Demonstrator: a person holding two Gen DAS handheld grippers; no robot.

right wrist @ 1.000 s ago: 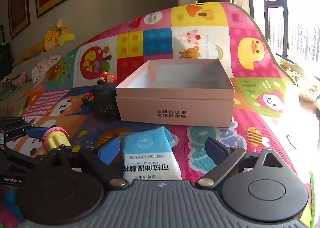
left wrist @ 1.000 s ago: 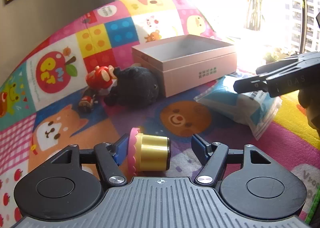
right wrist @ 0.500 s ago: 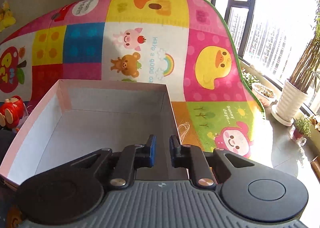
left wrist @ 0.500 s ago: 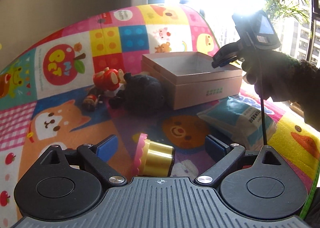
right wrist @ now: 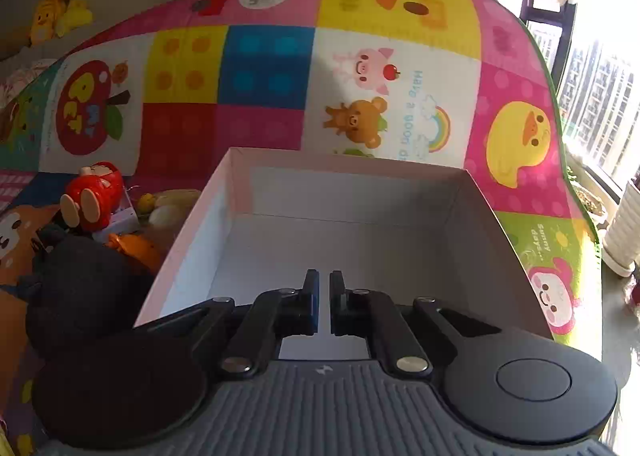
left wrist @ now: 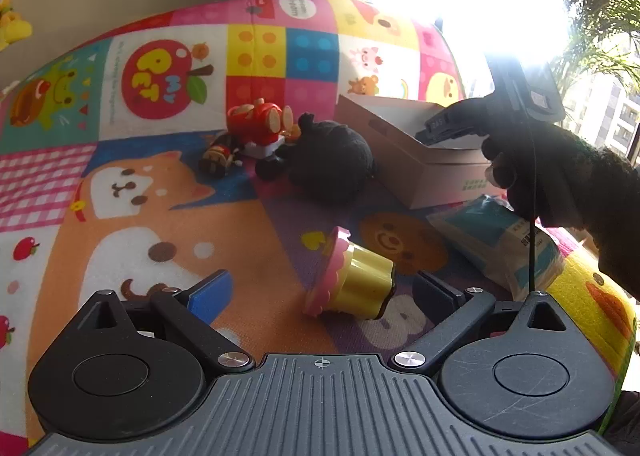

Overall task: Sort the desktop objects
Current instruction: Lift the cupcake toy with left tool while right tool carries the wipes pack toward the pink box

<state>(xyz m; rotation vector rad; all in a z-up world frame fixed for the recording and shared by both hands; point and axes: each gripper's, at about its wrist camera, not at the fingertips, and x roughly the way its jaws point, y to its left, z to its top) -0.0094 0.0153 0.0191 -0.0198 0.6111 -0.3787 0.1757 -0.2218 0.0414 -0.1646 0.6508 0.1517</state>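
Note:
A toy cupcake [left wrist: 350,282] with a pink top and gold base lies on its side on the play mat, between the fingers of my open left gripper [left wrist: 320,290], nearer the right finger. A blue tissue pack [left wrist: 500,248] lies to its right. The pink open box [right wrist: 340,236] stands behind; it also shows in the left wrist view [left wrist: 424,160]. My right gripper [right wrist: 324,292] hovers over the box's near edge, fingers nearly together with nothing between them; it shows in the left wrist view [left wrist: 448,126] held by a gloved hand. A black plush [left wrist: 328,158] and a red toy [left wrist: 260,124] lie left of the box.
The colourful play mat [left wrist: 160,216] covers the surface. A small striped toy [left wrist: 216,158] lies by the red one. Orange and yellow toys [right wrist: 160,216] sit behind the plush. A window and a white plant pot [right wrist: 624,232] are at the right.
My right gripper left the tissue pack, shut, and rose over the box. My left gripper opened wider and drew back; the cupcake now lies tilted nearer its right finger.

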